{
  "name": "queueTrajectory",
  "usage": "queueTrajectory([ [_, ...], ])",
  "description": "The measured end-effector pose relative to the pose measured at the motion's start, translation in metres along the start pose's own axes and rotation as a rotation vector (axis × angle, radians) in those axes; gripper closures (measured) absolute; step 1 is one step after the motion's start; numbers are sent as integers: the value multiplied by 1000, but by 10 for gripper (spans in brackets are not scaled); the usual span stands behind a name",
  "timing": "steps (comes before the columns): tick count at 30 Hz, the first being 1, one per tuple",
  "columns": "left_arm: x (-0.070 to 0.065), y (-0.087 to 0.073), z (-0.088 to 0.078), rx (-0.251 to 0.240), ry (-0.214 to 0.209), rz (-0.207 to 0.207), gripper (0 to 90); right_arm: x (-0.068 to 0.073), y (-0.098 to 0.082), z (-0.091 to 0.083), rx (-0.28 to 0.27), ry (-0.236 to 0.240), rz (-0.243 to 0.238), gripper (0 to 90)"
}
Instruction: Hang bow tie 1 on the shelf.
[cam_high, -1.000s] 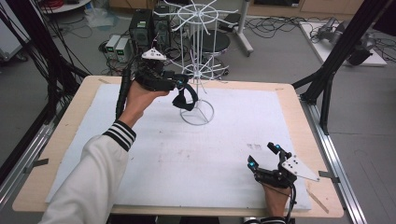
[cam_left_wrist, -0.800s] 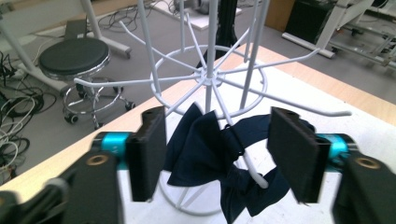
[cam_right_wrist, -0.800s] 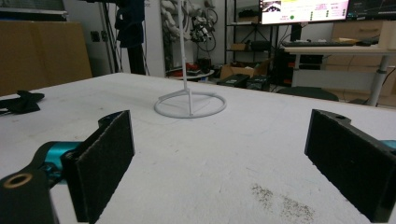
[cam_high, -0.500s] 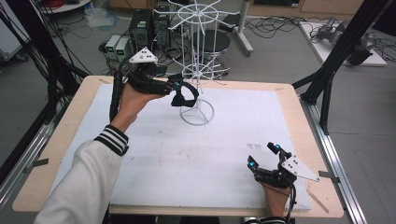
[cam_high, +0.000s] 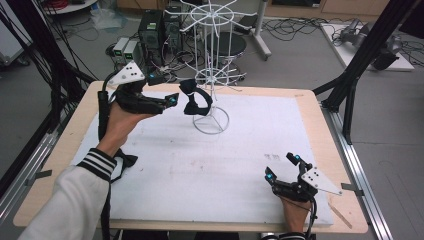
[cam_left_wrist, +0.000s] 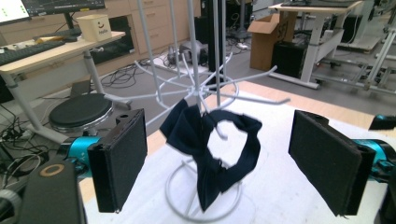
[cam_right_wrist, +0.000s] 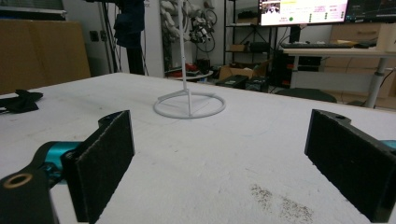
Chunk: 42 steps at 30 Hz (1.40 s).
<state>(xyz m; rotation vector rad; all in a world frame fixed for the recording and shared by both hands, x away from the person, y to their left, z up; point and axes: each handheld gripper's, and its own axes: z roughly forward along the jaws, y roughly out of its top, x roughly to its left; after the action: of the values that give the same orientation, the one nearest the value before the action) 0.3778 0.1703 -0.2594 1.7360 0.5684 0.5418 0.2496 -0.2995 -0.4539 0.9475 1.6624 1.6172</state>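
Hanging now from a lower prong of the white wire rack (cam_high: 212, 75): a dark bow tie (cam_high: 195, 97), its band looped over the prong (cam_left_wrist: 219, 133), bow part drooping to one side, whole piece clear of the white surface (cam_high: 210, 165) and above the rack's ring base (cam_high: 211, 121).

Left gripper (cam_high: 170, 99) just beside the tie, at rack height, aimed level toward it. Fingers (cam_left_wrist: 119, 161) just been opening, now spread wide, nothing between the pads; in the left gripper view, tie framed in the gap between the two black pads but farther off, touched by neither. Grey three-cornered plate (cam_high: 127, 75) on top, cable trailing down past the forearm, striped cuff (cam_high: 97, 162) at the wrist.

Right gripper (cam_high: 282, 167) low at the near right of the surface, well apart from the rack. Fingers (cam_right_wrist: 102, 158) wide apart here too, gripping nothing; bare white surface between the pads in the right gripper view, a small dark smudge (cam_right_wrist: 280, 200) on it near the right pad. Rack's post and ring base (cam_right_wrist: 189, 103) straight ahead in that view, farther back.

Another piece of dark cloth (cam_high: 122, 162) lying on the surface by the left forearm, seen also at the far left of the right gripper view (cam_right_wrist: 21, 100).
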Motion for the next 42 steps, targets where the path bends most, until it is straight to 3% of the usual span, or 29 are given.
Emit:
queueTrajectory([
  [4,-1,-10,-14,-20,-11,3,197,0,0,0,-2,-3,-3,75],
  [7,-2,-19,-27,-35,4,12,196,0,0,0,-1,-2,-2,75],
  [16,6,-60,-64,-73,18,-20,191,0,0,1,3,-3,-2,75],
  [24,8,-95,-87,-101,7,-46,179,0,0,1,5,-3,-9,75],
  [33,4,-117,-97,-129,-10,-20,178,0,0,1,3,-3,-9,75],
  [42,2,-132,-98,-114,-17,-20,178,0,0,1,2,-3,-11,75],
])
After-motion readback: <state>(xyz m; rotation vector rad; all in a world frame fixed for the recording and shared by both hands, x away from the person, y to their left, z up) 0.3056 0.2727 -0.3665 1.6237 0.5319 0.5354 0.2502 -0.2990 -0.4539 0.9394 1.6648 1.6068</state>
